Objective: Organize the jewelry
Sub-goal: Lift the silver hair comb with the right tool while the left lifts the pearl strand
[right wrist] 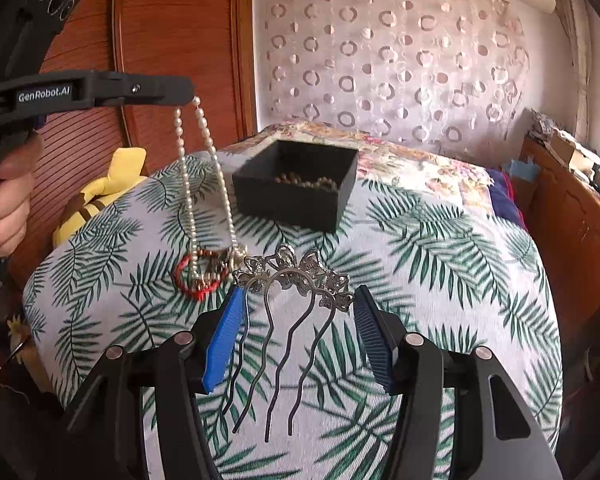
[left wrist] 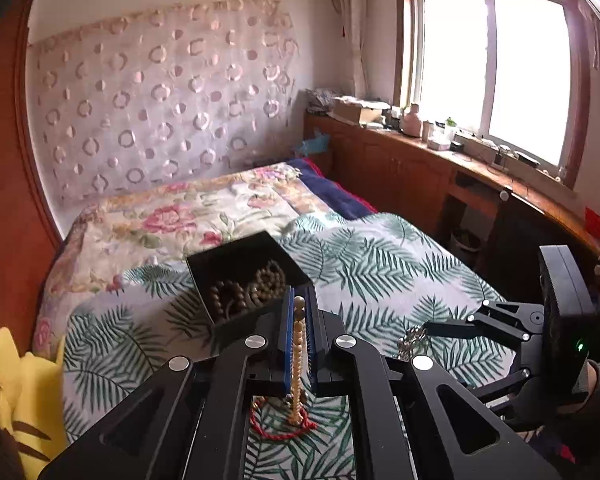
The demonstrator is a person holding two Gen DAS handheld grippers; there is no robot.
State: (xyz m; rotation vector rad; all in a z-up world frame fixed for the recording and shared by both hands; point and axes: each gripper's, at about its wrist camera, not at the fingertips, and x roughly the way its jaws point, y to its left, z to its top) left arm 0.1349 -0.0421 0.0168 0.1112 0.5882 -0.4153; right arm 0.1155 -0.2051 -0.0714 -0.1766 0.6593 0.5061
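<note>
The left gripper (left wrist: 299, 312), its blue pads pressed together, pinches a long strand of small cream pearl beads (right wrist: 204, 168) that hangs down to the leaf-print bedspread (right wrist: 440, 240), its lower end still trailing beside a red braided cord bracelet (right wrist: 196, 276). The right gripper (right wrist: 300, 332) stands partly open around a silver butterfly hair comb with wavy prongs (right wrist: 296, 280); whether the pads touch it I cannot tell. The square black box (right wrist: 296, 188) further back already holds brown wooden bead strands (left wrist: 244, 288). By my reading, the pearls, comb and bracelet remain to be boxed.
</note>
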